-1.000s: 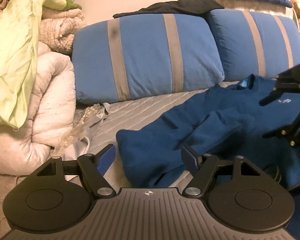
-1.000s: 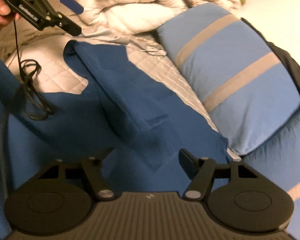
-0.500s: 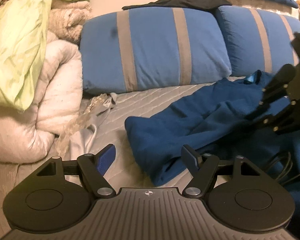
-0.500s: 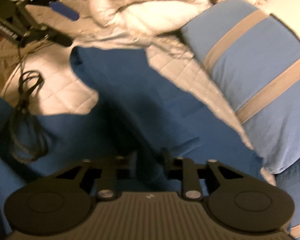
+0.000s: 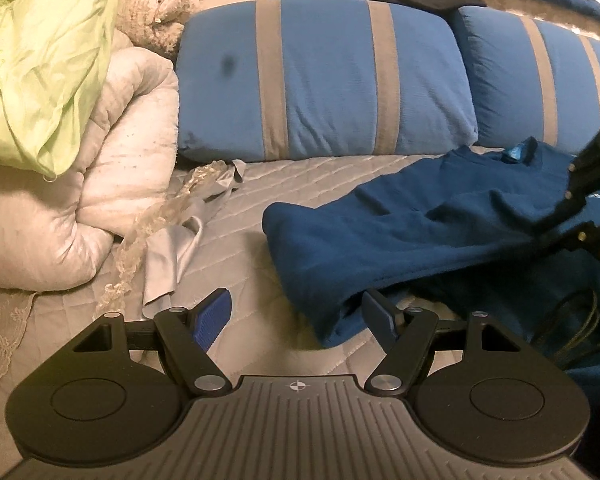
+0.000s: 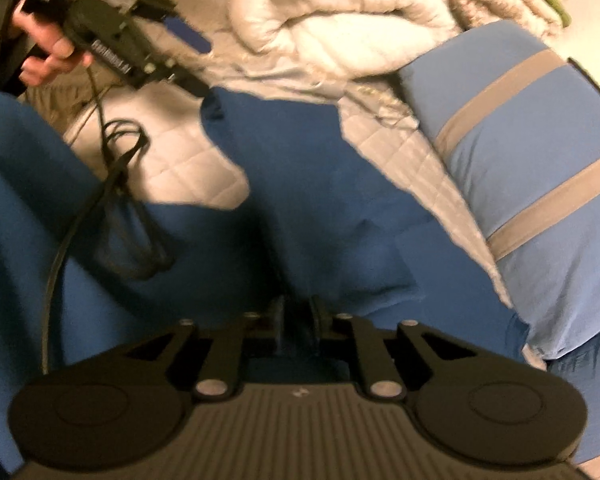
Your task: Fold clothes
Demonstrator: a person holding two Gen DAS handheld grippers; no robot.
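A dark blue sweater (image 5: 440, 232) lies spread on the quilted bed (image 5: 300, 184), one sleeve end reaching toward my left gripper. My left gripper (image 5: 296, 316) is open, its blue-padded fingers apart, with the sleeve cuff near its right finger. In the right wrist view the sweater (image 6: 320, 184) fills the middle. My right gripper (image 6: 296, 316) is shut on a fold of the sweater. The right gripper shows in the left wrist view (image 5: 572, 220) at the right, pinching the cloth. The left gripper shows in the right wrist view (image 6: 172, 52), held by a hand.
Two blue pillows with grey stripes (image 5: 340, 80) stand at the back. A white comforter (image 5: 80, 200) and a pale green sheet (image 5: 40, 60) pile up on the left. A grey cloth with lace (image 5: 172, 248) lies beside them. A black cable (image 6: 116, 200) loops over the sweater.
My right gripper has closed on a fold of the sweater. The left gripper has moved in toward the sleeve end and stays open.
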